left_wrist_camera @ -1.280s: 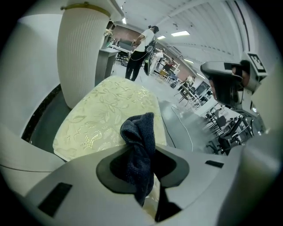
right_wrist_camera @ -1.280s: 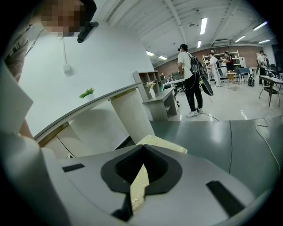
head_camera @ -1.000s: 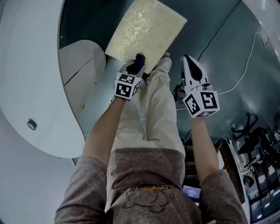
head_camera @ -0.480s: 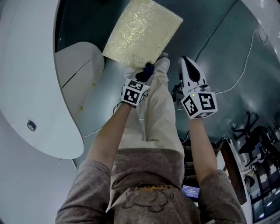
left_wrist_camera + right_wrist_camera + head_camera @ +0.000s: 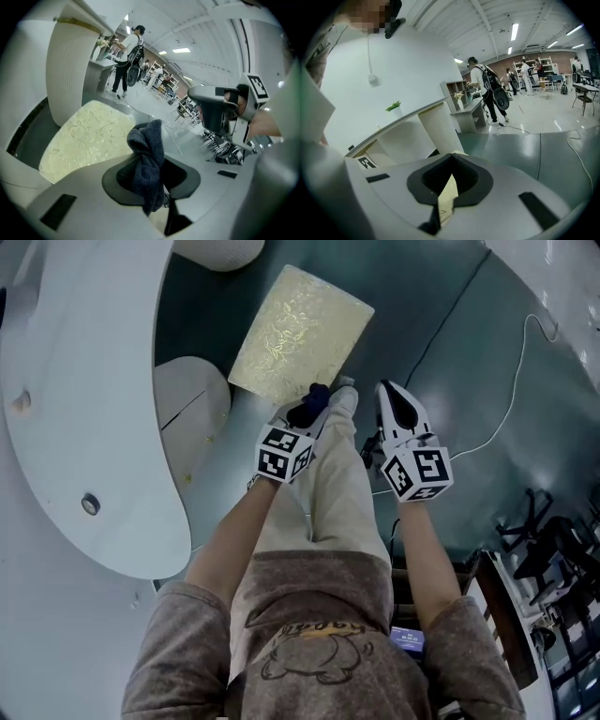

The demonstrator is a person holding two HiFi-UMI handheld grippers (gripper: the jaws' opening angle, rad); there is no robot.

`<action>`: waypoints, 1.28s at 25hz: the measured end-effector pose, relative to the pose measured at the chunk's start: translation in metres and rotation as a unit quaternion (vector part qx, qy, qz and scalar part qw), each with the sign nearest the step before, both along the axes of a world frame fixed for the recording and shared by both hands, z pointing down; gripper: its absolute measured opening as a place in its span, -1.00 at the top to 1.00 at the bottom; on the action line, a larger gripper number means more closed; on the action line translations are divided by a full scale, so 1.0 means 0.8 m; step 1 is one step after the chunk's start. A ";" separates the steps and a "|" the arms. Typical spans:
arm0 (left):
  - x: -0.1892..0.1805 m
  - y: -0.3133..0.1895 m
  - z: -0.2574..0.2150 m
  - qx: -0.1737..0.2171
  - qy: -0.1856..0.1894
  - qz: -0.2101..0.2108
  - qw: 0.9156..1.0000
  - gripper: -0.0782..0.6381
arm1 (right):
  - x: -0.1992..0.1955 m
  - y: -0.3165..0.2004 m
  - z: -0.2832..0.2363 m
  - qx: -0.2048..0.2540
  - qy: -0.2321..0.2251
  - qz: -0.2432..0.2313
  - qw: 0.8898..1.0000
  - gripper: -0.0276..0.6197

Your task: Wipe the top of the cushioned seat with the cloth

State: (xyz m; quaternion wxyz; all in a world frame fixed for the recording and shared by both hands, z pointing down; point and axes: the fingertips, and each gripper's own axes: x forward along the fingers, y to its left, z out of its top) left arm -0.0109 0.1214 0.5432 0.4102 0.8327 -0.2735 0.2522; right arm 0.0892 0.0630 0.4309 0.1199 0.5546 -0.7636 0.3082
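Head view, looking steeply down: the left gripper [image 5: 309, 407] reaches forward to the near edge of the seat [image 5: 300, 329], a pale gold patterned cushion set low beside a white curved counter [image 5: 84, 409]. Left gripper view: the jaws are clamped on a dark blue cloth [image 5: 146, 159], which bunches above the tips and hangs below them, so a loose wad of fabric rather than the jaws would meet the cushion. The cloth sits by the seat's near corner; contact cannot be confirmed. The right gripper [image 5: 390, 397] is held to the side over bare floor, apart from the seat. Right gripper view: the jaws are closed tip to tip with nothing between them, and a sliver of the seat shows past them. This gripper is judged to be parked clear of the wiping path.
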 end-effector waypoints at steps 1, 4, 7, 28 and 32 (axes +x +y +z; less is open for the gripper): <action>0.000 -0.011 -0.011 0.012 0.003 -0.004 1.000 0.50 | 0.003 -0.003 -0.008 0.006 0.002 -0.001 1.000 0.90; 0.001 -0.053 -0.074 0.046 0.013 -0.017 0.999 0.50 | 0.011 -0.019 -0.058 0.026 0.003 0.000 1.000 0.90; 0.007 -0.087 -0.148 0.081 0.022 -0.021 0.996 0.50 | 0.015 -0.027 -0.112 0.042 0.002 -0.005 0.999 0.90; -0.029 -0.145 -0.556 0.304 0.100 -0.016 0.947 0.50 | 0.017 -0.003 -0.384 0.167 -0.011 -0.028 0.985 0.90; -0.030 -0.136 -0.592 0.317 0.122 -0.025 0.940 0.50 | 0.019 -0.003 -0.411 0.190 -0.008 -0.032 0.981 0.90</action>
